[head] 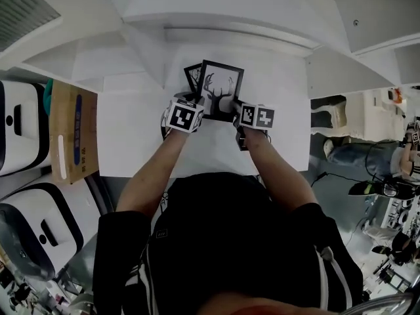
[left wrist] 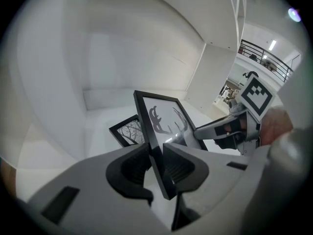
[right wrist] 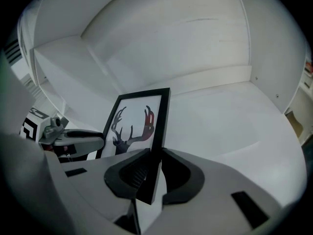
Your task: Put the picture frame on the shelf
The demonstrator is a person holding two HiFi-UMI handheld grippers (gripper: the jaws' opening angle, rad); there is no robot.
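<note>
Black picture frame (head: 221,87): stands upright and tilted slightly back, its deer-head print facing the person. It is held between the two grippers over the middle of the white shelf board (head: 279,97), well apart from the board's side edges.
Left gripper (left wrist: 155,163): its fingers (left wrist: 131,166) are clamped on the frame's left side bar near the lower corner. One pad is on the printed face and the other on the back, and the corner sticks out below the pads.
Right gripper (right wrist: 151,173): its fingers (right wrist: 133,173) are clamped on the frame's right side bar, low down. The bar runs straight up between the pads, and its lower end pokes out beneath them.
Bottom edge of the frame: it is not clear whether it touches the shelf board.
Smaller frame (left wrist: 128,130): black, with a bare-branch print. It sits on the shelf board just behind and to the left of the picture frame, toward the board's back edge, and is partly hidden by it in the head view.
Cardboard box (head: 69,130): brown, beyond the board's left edge and well apart from both frames.
</note>
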